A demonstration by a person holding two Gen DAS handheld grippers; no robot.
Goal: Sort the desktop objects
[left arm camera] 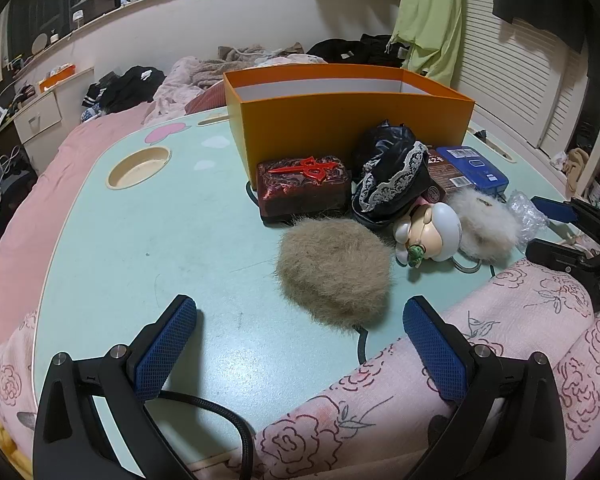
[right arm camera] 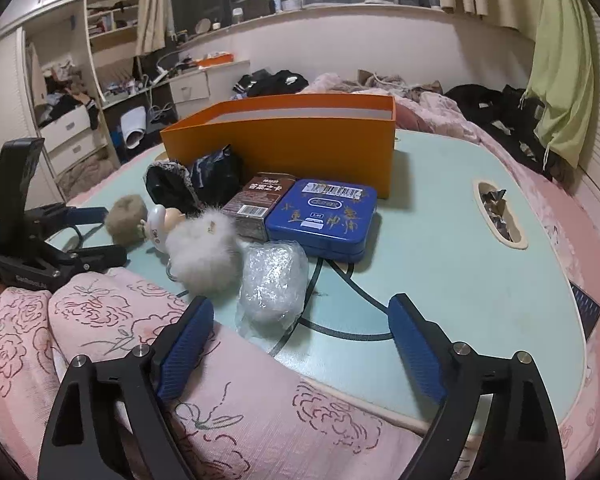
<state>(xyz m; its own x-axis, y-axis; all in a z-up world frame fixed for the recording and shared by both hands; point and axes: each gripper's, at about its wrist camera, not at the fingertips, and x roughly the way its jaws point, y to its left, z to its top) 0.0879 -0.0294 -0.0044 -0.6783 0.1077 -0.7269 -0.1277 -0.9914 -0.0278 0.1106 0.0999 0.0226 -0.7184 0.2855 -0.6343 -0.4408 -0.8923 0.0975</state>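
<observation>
Left wrist view: the left tongs (left arm camera: 300, 344) are held spread and empty above the pale green surface (left arm camera: 140, 248), with a tan-brown furry pompom (left arm camera: 334, 272) lying just ahead between the blue pads. Beyond it stand a dark red glossy box with a red emblem on its lid (left arm camera: 304, 188), a black pouch edged in white lace (left arm camera: 388, 180) and a white-haired doll figure (left arm camera: 432, 236); all are grouped against the front wall of the open orange cardboard box (left arm camera: 352, 120), judged to be the sorting bin.

Right wrist view: the right tongs (right arm camera: 300, 332) are likewise spread, gripping nothing, with a clear crinkled plastic-wrapped bundle (right arm camera: 272, 284) nearest them and a white fluffy pompom (right arm camera: 204, 252) beside it.

Both pompoms are judged light and soft; they would be squeezed at mid-body, where the fur compresses without slipping. The plastic bundle is likely slick and crushable, so a gentle pinch across its bulk is advised. The blue flat tin (right arm camera: 324, 216) is stiff and smooth and is best taken across its short edges. The doll looks hard and may roll on its round head.

"Durex" can be read on the tin, under a barcode sticker. Chinese characters are printed on the brown carton (right arm camera: 256, 204), too small to be read with certainty.
</observation>
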